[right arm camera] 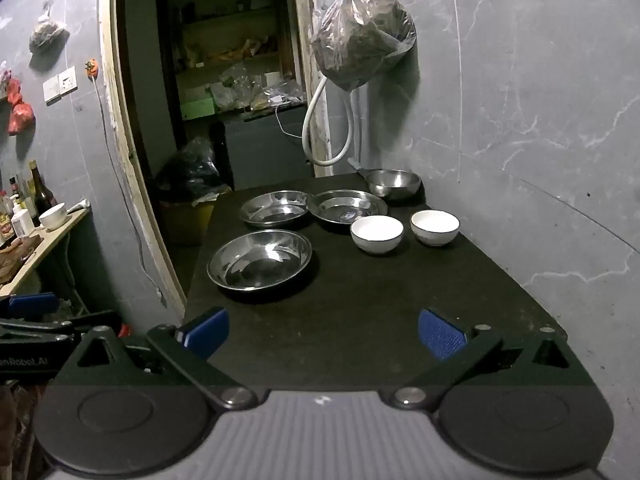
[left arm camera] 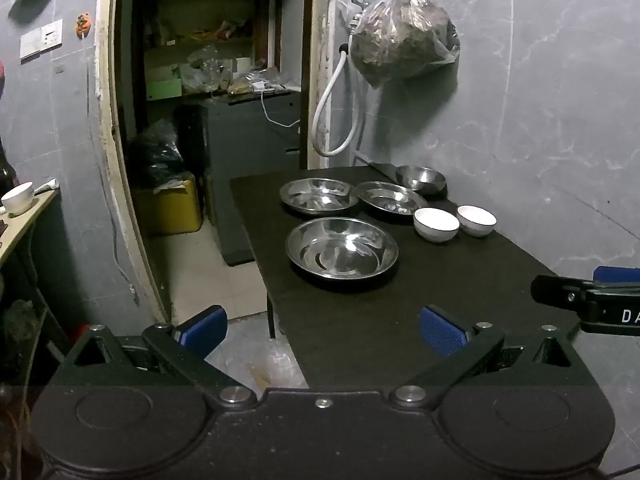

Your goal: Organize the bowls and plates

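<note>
You are holding both grippers, left (left arm camera: 322, 334) and right (right arm camera: 323, 334), spread and empty, while the near plate (right arm camera: 259, 259) is lying at eleven o'clock of the right, nearer the left.

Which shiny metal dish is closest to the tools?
The big metal plate sitting alone in front. The other two plates and the metal bowl are farther back.
</note>
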Available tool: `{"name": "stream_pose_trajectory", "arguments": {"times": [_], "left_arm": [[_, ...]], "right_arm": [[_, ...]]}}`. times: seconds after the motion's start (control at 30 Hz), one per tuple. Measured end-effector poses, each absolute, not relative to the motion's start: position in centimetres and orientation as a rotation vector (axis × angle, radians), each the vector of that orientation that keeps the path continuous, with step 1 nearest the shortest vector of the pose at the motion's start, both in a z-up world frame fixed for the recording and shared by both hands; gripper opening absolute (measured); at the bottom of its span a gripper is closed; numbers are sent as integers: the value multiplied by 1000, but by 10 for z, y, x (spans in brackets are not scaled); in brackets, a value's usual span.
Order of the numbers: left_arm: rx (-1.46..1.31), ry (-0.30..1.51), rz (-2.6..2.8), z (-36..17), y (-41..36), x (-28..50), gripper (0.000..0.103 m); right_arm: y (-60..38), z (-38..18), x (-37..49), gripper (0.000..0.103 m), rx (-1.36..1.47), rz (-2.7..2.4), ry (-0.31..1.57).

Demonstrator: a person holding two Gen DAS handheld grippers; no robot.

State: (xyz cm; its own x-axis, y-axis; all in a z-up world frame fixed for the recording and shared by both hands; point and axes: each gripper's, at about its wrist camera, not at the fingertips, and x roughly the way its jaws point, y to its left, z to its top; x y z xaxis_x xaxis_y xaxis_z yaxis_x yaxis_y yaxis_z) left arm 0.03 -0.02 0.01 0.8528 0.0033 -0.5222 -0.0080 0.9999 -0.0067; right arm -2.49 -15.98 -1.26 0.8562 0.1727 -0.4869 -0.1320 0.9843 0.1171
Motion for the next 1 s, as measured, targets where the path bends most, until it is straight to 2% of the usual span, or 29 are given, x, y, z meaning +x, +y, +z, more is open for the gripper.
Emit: {"name": "stream_pose_trajectory", "arguments": {"times": [1.0], "left_arm": [[-39, 528, 10, 0, 3, -3, 102]], "right_arm": [[-155, -14, -20, 103, 56, 181, 519]]}}
